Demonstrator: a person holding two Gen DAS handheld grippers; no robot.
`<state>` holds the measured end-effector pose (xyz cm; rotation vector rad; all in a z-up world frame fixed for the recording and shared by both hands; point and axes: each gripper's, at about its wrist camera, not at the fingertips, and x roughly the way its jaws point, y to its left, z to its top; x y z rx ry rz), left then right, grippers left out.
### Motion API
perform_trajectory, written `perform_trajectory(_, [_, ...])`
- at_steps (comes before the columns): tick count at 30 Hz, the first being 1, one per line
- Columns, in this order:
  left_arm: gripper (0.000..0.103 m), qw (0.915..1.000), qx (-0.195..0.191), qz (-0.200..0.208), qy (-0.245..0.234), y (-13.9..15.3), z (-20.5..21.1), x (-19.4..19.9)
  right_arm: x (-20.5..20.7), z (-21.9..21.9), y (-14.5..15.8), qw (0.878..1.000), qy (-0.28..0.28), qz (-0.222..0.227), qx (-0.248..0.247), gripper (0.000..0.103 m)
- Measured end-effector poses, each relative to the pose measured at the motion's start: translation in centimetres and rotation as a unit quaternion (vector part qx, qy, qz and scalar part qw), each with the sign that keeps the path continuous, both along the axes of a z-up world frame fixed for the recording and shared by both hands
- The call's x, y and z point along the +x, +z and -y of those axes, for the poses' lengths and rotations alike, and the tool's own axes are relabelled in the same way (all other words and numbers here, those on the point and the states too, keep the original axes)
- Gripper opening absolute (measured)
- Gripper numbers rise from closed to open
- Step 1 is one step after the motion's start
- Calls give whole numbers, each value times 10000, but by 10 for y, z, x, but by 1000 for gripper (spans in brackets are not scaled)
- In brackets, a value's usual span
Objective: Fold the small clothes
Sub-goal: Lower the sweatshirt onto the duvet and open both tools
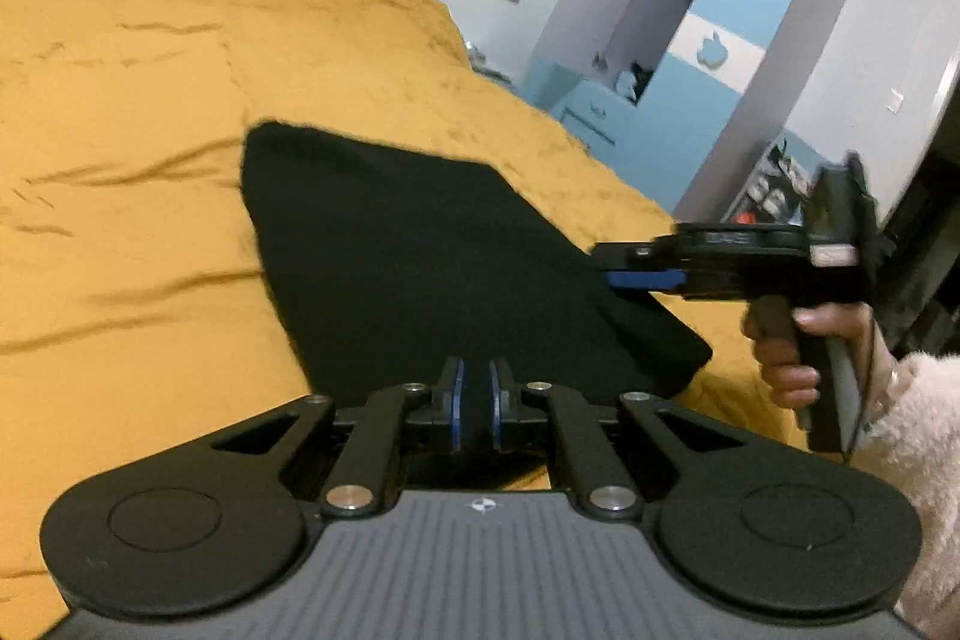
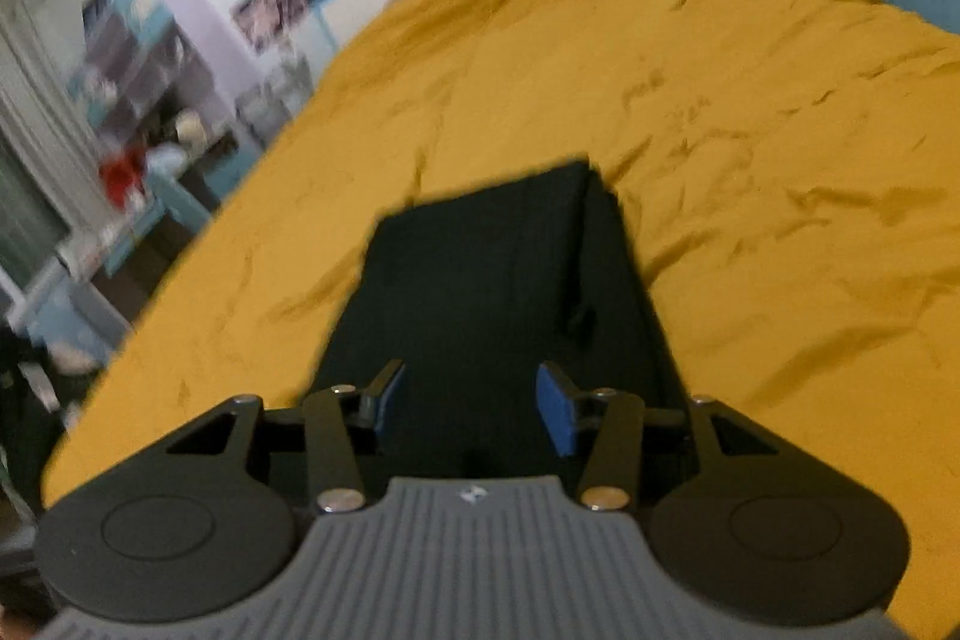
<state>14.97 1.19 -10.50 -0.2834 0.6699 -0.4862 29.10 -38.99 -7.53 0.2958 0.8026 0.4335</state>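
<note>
Cloth (image 1: 420, 250), black and already part folded, lies on the yellow bed (image 1: 120, 160) with its long axis running from the near edge toward the far left, both grippers at its near end. Left gripper (image 1: 477, 403) has its jaws pressed together on the near hem, so the cloth stretches straight ahead of it, while the right gripper (image 2: 471, 409), held in a hand (image 1: 792, 358) at the right, stands spread with the cloth between its pads and gripping nothing. Left hand is judged the one in control; any next fold probably carries the near end toward the far one.
</note>
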Motion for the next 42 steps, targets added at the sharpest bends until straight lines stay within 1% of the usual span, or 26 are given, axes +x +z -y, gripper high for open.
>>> perform_trajectory(1, [8,9999,117,-122,2,-6,3,2,4,2,-7,10000,17,-70,-29,40])
perform_trajectory(3, [8,9991,157,-386,0,-22,4,1,8,11,-16,9998,-43,-144,99,37])
perform_trajectory(5, [9,9977,59,-680,14,-39,1,0,10,17,-23,9995,-91,-192,253,33])
perform_trajectory(6, [12,9974,-26,-722,40,-45,-1,-2,11,19,-26,9992,-104,-215,317,33])
perform_trajectory(9, [12,9962,-289,-817,65,-48,-9,1,15,19,-27,9989,-65,-299,341,33])
perform_trajectory(10, [12,9952,-387,-893,63,-45,-13,3,17,19,-23,9987,-44,-347,367,34])
perform_trajectory(11, [12,9940,-560,-940,10,-40,-17,6,21,21,-19,9982,9,-366,473,39])
perform_trajectory(12, [13,9929,-776,-899,-60,-32,-23,8,19,25,-9,9974,99,-308,638,42])
perform_trajectory(13, [13,9928,-920,-757,-99,-24,-27,10,24,30,0,9963,193,-91,836,47])
perform_trajectory(14, [23,9933,-1012,-559,-71,-14,-36,15,30,35,7,9957,177,136,902,56])
perform_trajectory(15, [45,9934,-1075,-384,60,-5,-46,24,37,39,13,9958,85,313,856,61])
perform_trajectory(16, [58,9931,-1125,-257,209,1,-56,35,48,41,19,9959,-8,494,762,68])
perform_trajectory(17, [70,9927,-1156,-154,304,5,-62,48,61,43,21,9956,-54,587,724,68])
perform_trajectory(19, [68,9931,-1058,28,505,9,-77,83,92,46,20,9945,-161,537,887,68])
perform_trajectory(21, [67,9914,-1129,-52,659,4,-88,119,122,43,13,9938,-250,418,999,67])
perform_trajectory(23, [67,9865,-1371,-302,839,-7,-98,154,144,35,5,9951,-323,382,856,68])
perform_trajectory(25, [67,9865,-1250,-446,958,-20,-101,191,166,24,-7,9964,-360,293,705,68])
perform_trajectory(26, [67,9858,-1211,-452,1069,-24,-99,201,175,18,-13,9972,-358,239,610,68])
perform_trajectory(27, [67,9838,-1260,-499,1174,-32,-101,215,182,15,-19,9977,-375,202,522,68])
perform_trajectory(30, [67,9727,-1633,-951,1349,-55,-104,250,200,2,-34,9991,-259,42,321,67])
perform_trajectory(33, [66,9620,-1869,-1374,1437,-74,-108,274,209,-2,-43,9994,-117,-11,311,63])
perform_trajectory(35, [66,9568,-2048,-1425,1494,-82,-106,284,211,-5,-46,9996,-65,16,271,61])
perform_trajectory(37, [67,9493,-2368,-1464,1458,-90,-106,290,212,-8,-47,9997,-4,43,261,57])
perform_trajectory(40, [65,9340,-2935,-1535,1337,-100,-110,302,213,-10,-49,9997,48,36,248,49])
perform_trajectory(41, [54,9287,-3174,-1488,1208,-103,-110,304,213,-12,-48,9998,31,56,190,41])
perform_trajectory(42, [24,9275,-3262,-1398,1171,-103,-113,303,214,-13,-49,9999,4,95,123,37])
